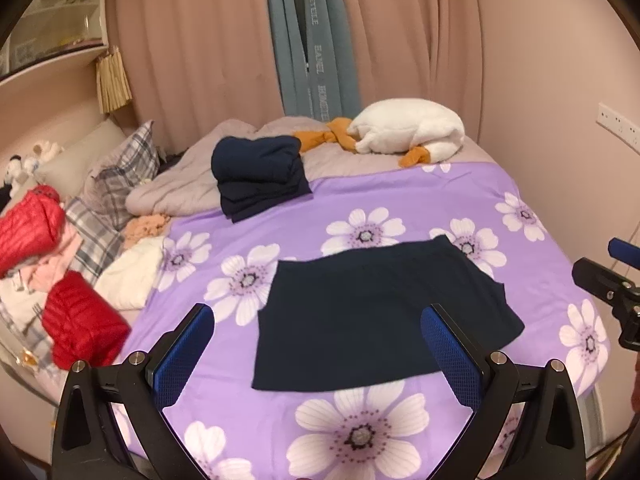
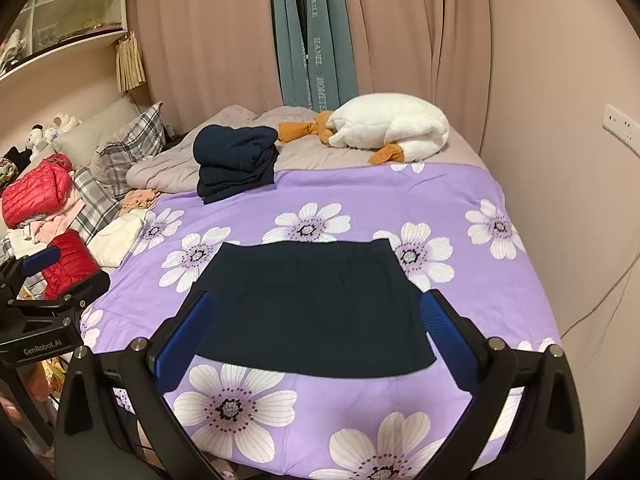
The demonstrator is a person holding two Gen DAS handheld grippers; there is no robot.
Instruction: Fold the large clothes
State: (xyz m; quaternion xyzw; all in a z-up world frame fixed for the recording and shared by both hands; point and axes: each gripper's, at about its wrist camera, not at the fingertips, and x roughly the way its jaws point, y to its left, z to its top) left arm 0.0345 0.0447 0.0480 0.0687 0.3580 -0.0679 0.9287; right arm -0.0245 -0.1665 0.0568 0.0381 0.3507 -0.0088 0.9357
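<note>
A dark navy garment (image 1: 376,316) lies flat, folded into a rough rectangle, on the purple flowered bedspread (image 1: 400,200); it also shows in the right wrist view (image 2: 312,308). My left gripper (image 1: 320,344) is open and empty, held above the garment's near edge. My right gripper (image 2: 316,332) is open and empty, also above the near edge. The right gripper shows at the right edge of the left wrist view (image 1: 616,280). A stack of folded navy clothes (image 1: 260,172) sits farther back on the bed (image 2: 236,164).
A white and orange plush goose (image 1: 404,128) lies at the bed's far end. Red down jackets (image 1: 80,320), pink clothes, a cream garment (image 1: 128,276) and plaid pillows (image 1: 120,172) pile along the left side. Pink curtains hang behind. A wall borders the right.
</note>
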